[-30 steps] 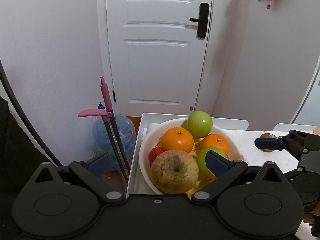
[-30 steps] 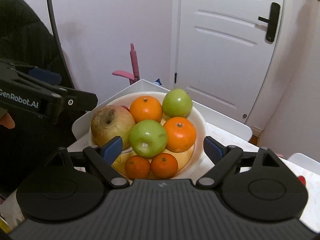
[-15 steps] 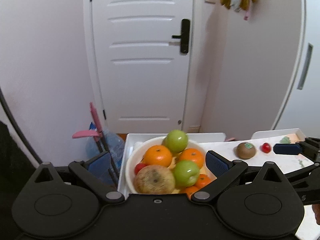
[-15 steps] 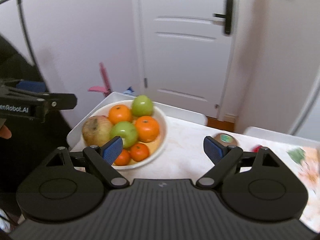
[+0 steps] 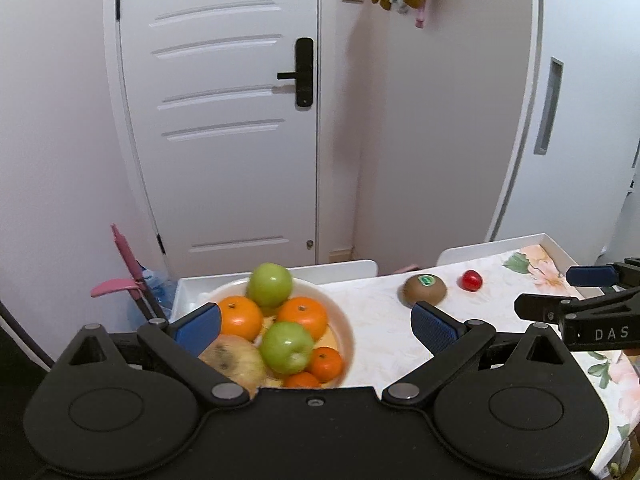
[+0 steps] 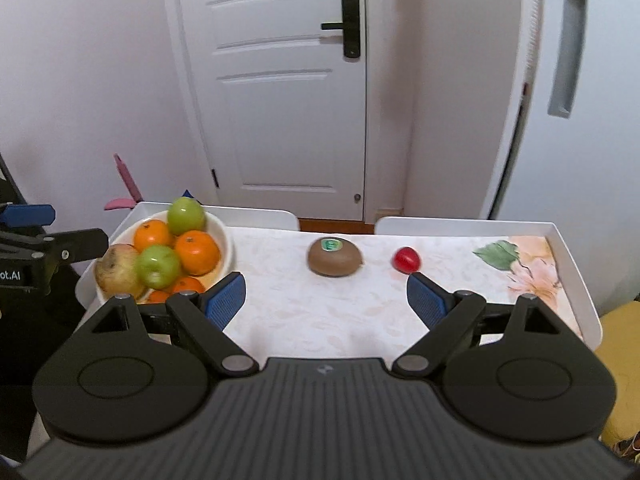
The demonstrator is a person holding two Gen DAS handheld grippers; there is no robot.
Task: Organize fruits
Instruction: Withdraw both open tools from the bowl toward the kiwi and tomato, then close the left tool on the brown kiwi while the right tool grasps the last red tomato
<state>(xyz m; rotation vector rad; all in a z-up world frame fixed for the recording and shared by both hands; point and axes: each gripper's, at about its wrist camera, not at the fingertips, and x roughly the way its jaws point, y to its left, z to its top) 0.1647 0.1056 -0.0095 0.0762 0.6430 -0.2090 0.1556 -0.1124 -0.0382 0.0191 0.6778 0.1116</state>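
In the left wrist view, the bowl [image 5: 340,322] is blurred, its near rim hidden behind the gripper body at 6 o'clock. The russet apple [image 5: 236,362] is partly covered. The right gripper [image 5: 552,294] is cut off at 3 o'clock.

Both views now sit farther back and higher than second ago. White bowl [image 5: 344,332] of fruit looks smaller, shifted to lower left in right wrist view, where it filled centre before. Kiwi [image 6: 335,256] and small red fruit [image 6: 406,259], barely in view earlier, now lie in open on table [image 6: 320,312], near each other. Right gripper [image 6: 326,299] faces kiwi rather than bowl. Left gripper [image 5: 316,322] now frames bowl's right side; right gripper's fingers [image 5: 592,275] show lower at right edge.
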